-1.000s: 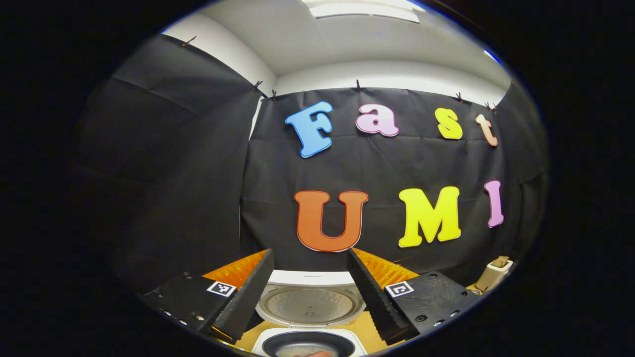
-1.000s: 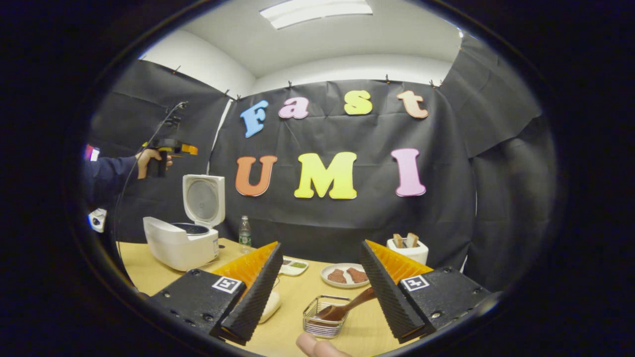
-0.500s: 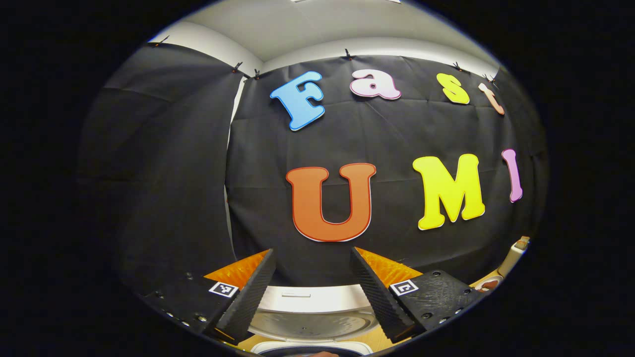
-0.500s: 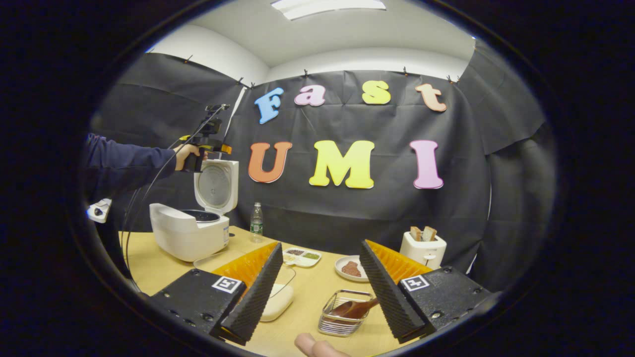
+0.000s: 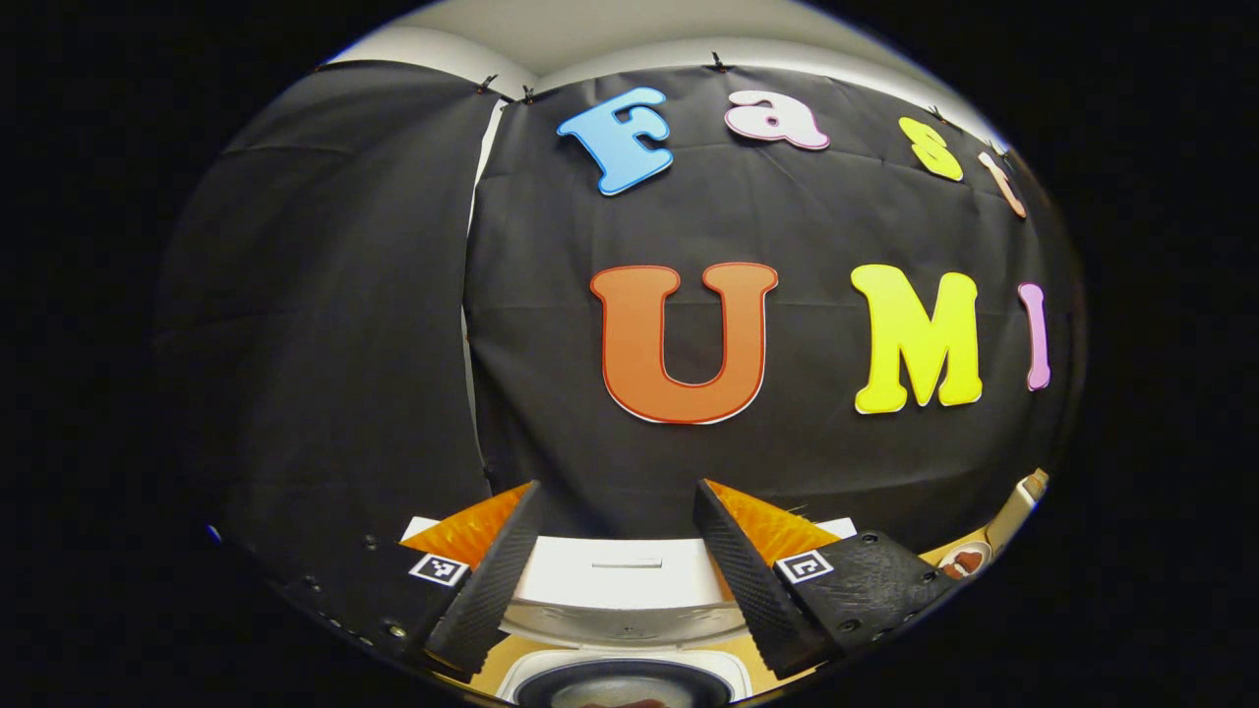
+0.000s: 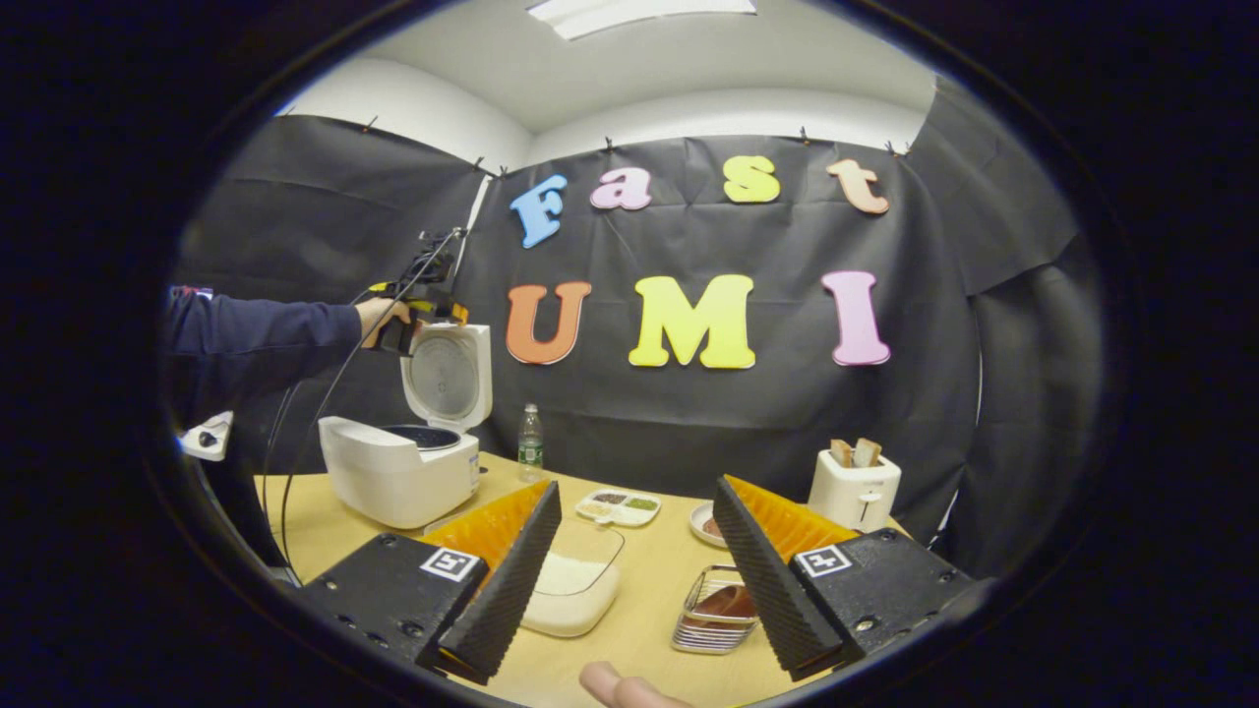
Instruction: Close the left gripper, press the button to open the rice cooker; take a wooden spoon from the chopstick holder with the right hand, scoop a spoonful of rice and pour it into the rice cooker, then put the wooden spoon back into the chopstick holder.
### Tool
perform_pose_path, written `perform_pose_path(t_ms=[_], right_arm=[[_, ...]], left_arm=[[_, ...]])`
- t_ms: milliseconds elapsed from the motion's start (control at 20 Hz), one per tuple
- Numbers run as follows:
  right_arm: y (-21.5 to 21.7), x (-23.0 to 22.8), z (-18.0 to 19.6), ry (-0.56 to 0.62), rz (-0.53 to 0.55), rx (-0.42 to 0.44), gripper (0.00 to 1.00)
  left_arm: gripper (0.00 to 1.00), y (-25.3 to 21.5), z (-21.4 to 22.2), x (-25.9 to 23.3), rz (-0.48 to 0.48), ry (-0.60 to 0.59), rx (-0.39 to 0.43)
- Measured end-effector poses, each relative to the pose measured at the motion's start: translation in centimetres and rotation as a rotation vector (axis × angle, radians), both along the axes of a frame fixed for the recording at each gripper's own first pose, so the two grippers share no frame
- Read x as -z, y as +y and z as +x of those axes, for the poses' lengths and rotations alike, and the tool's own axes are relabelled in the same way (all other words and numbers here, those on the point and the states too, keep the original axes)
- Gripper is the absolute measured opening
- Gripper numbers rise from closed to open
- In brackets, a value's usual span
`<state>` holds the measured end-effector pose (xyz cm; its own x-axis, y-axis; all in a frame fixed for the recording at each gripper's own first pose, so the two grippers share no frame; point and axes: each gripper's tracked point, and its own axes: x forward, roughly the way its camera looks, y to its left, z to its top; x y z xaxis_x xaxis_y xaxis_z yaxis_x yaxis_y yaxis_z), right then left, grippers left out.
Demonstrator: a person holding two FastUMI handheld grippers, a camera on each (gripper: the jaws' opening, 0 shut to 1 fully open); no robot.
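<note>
Left claw [image 5: 615, 575] wide open, empty, over raised lid of white plastic rice cooker [image 5: 620, 585]. Right claw [image 6: 634, 570] wide open, empty; wire-mesh metal chopstick holder [image 6: 710, 624] just ahead on tan wooden worktop [image 6: 639, 639].

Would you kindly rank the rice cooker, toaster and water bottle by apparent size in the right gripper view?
1. Rice cooker, lid up.
2. Toaster.
3. Water bottle.
All three stand far back, so nearness hardly skews this.

Rice cooker [image 6: 398, 479]: white, on the table's left end, lid [image 6: 448, 374] upright and open, dark inner pot exposed. Rice tub [image 6: 575, 588]: clear, right of the cooker and nearer. Wire chopstick holder [image 6: 715, 623]: right of the tub, wooden spoon [image 6: 728, 602] lying inside.
</note>
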<state>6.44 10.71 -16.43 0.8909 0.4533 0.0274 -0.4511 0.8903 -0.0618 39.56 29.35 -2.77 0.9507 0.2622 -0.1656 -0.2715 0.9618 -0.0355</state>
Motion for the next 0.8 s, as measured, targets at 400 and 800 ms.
perform_pose_path(t_ms=[400, 800], right_arm=[[0.6, -0.7, -4.4, -0.017, -0.007, -0.019, 0.99], [-0.5, 0.0, -6.0, 0.041, 0.022, -0.006, 1.0]], left_arm=[[0.98, -1.3, -4.7, 0.6, -0.016, 0.046, 0.029], [0.98, -3.1, -8.0, 6.7, -0.072, 0.239, 0.052]])
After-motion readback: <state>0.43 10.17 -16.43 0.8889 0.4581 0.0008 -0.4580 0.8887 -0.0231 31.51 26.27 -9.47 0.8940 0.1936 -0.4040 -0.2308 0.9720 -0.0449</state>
